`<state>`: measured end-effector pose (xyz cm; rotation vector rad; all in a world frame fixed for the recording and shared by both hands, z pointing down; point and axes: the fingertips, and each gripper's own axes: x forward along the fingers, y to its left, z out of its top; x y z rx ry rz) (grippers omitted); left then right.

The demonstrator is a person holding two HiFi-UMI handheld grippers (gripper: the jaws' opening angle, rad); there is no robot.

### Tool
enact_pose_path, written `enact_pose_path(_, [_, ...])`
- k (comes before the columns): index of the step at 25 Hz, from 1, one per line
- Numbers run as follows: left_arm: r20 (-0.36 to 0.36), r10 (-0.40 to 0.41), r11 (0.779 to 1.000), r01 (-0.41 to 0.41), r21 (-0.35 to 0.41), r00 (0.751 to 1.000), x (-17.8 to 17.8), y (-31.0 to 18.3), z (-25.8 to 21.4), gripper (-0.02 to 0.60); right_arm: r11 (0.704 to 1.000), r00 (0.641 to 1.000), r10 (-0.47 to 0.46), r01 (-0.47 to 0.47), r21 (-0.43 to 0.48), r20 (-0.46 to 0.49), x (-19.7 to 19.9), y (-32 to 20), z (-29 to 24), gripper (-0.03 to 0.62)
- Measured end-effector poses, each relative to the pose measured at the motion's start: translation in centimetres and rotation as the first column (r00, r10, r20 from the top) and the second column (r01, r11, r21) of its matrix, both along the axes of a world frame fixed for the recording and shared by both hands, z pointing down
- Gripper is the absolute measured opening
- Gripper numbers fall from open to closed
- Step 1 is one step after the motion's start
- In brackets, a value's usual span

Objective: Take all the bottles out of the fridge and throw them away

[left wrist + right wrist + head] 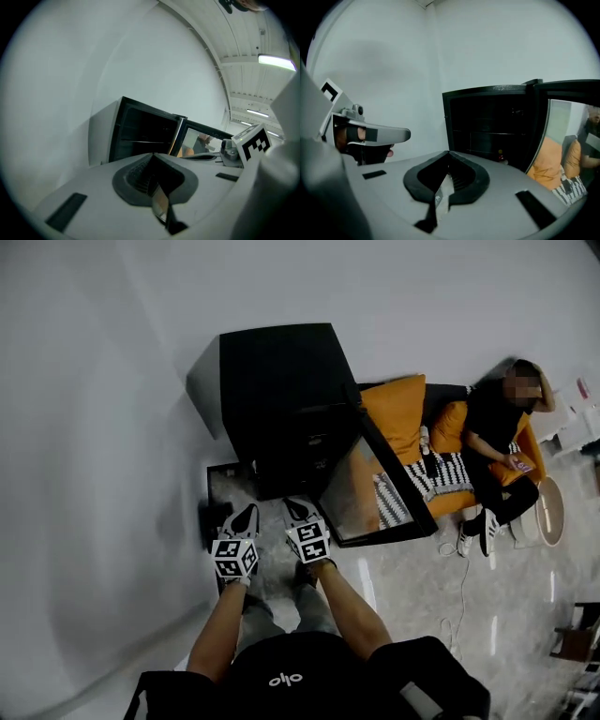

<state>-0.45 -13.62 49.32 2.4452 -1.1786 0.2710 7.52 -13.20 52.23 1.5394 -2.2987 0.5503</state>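
Fridge black, door open; shirt logo "oho"

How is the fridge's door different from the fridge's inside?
The fridge door is a shiny glass pane where pale and orange shapes show. The fridge's inside is dark, with shelves running across it. The door stands swung wide open, out toward the orange cushion, while the inside sits back by the white wall. Both have black edges.
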Motion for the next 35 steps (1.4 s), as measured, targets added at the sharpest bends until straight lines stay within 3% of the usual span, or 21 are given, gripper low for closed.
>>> enact_pose_path(13, [0.007, 0.132, 0.990, -0.132, 0.053, 0.991, 10.0, 1.0, -4.6, 0.006, 0.981, 0.982, 0.181, -0.184, 0.067, 0.050, 12.3, 3.7, -6.3, 0.009])
enact_pose_path(21, [0.027, 0.176, 0.980, -0.178, 0.091, 0.984, 15.1, 0.5, -5.7, 0.006, 0.971, 0.974, 0.217, -0.221, 0.086, 0.060, 17.3, 3.8, -6.6, 0.009])
enact_pose_path(28, [0.056, 0.172, 0.979, -0.177, 0.101, 0.983, 16.0, -0.4, -6.3, 0.006, 0.972, 0.972, 0.223, -0.228, 0.060, 0.081, 18.8, 3.2, -5.7, 0.009])
enact_pose_path(35, [0.085, 0.141, 0.985, -0.148, 0.086, 0.986, 14.8, -0.9, -5.6, 0.006, 0.973, 0.969, 0.226, -0.230, 0.028, 0.102, 19.2, 2.4, -4.1, 0.009])
